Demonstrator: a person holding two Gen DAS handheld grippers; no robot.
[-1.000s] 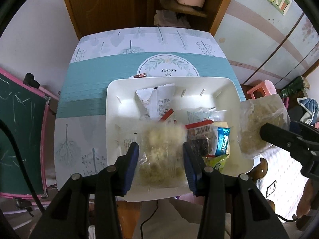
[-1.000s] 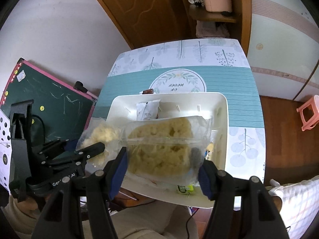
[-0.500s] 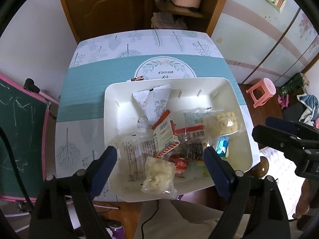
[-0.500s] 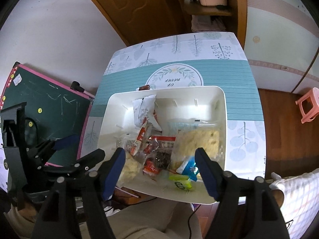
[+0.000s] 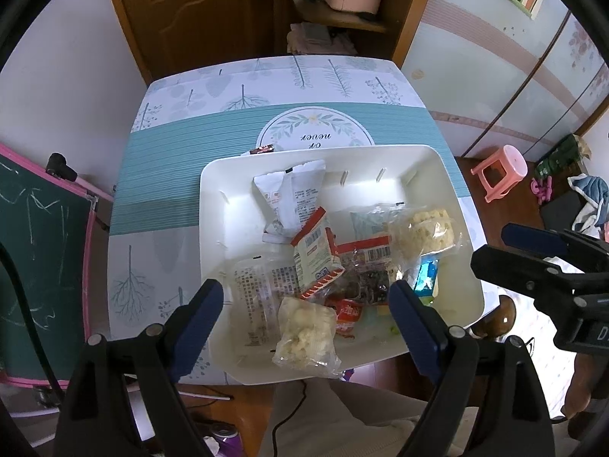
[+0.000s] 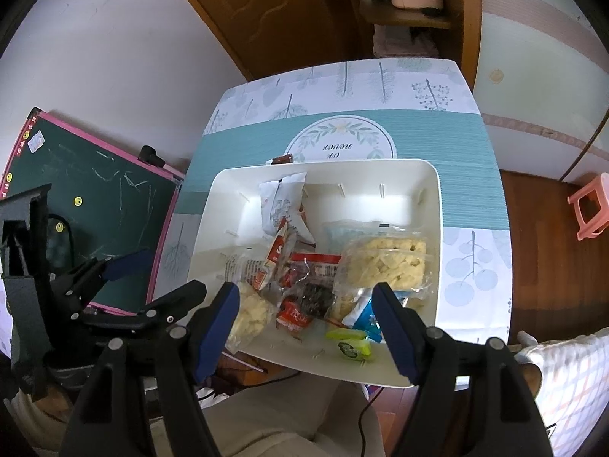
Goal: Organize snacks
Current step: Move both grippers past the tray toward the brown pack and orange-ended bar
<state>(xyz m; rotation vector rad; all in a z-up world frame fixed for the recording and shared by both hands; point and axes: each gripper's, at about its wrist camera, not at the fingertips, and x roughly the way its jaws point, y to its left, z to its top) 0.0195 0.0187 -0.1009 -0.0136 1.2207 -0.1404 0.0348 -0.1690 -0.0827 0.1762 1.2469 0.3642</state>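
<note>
I see both grippers, left (image 5: 304, 304) and right (image 6: 304, 312), jaws wide apart and empty, over the white bin (image 5: 462, 266) of snacks at frame centre on the tabletop (image 5: 160, 198).

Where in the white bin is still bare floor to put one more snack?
Free: the bin's far right corner, beyond the big rice cake, and the left strip beside the white pouch. Crowded: the near half, where packets overlap around the small rice cake.
</note>
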